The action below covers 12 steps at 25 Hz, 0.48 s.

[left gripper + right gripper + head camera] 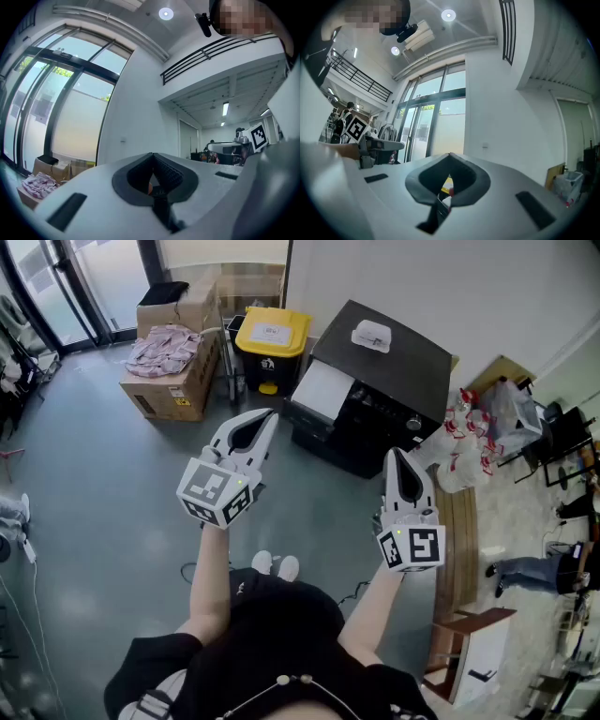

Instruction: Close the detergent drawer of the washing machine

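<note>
Jaws pressed together on both tools, nothing pinched.
Held level mid-air, left gripper (267, 418) and right gripper (395, 456) are well apart from black washing machine (394, 367) by wall; detergent drawer can't be made out; yellow-lidded bin (272, 338) beside machine.

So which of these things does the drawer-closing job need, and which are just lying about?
For the job:
- washing machine
- white part jutting from its side, perhaps the drawer
- left gripper and right gripper, both shut and empty

Just lying about:
- yellow-lidded bin
- cardboard boxes
- pink cloth
- plastic bags
</note>
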Tool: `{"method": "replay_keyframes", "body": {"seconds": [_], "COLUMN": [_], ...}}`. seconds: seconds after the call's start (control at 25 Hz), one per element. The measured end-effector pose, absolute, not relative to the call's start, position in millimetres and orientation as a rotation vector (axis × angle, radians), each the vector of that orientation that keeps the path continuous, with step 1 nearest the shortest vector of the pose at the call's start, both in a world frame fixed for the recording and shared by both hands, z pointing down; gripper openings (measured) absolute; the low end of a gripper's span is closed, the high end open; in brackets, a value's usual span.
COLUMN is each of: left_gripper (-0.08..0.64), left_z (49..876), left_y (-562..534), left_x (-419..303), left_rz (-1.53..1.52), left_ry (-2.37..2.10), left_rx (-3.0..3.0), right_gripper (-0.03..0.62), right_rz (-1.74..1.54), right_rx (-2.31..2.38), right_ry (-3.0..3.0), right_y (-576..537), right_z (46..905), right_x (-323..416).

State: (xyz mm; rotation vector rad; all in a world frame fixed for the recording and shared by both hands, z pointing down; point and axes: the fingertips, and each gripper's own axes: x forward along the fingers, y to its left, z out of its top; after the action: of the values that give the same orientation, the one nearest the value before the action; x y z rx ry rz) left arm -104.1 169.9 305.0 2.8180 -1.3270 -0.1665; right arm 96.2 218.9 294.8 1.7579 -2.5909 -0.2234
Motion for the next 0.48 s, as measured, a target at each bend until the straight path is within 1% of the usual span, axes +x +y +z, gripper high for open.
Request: {"method": "replay_keyframes", "body": {"seconds": [0.48], "left_gripper": [0.005], "left_z": [309], "left_y": [174], "left_x": [-88], "left_rz": [-0.096], "left_ry": [-1.329], "left_rx": [2.873], "right_gripper": [0.0], "right_rz": [-0.198], "right_rx": [1.743], "right_ry": [-2.62], "right_y": [220], "right_z": [298], "right_x": [104]}}
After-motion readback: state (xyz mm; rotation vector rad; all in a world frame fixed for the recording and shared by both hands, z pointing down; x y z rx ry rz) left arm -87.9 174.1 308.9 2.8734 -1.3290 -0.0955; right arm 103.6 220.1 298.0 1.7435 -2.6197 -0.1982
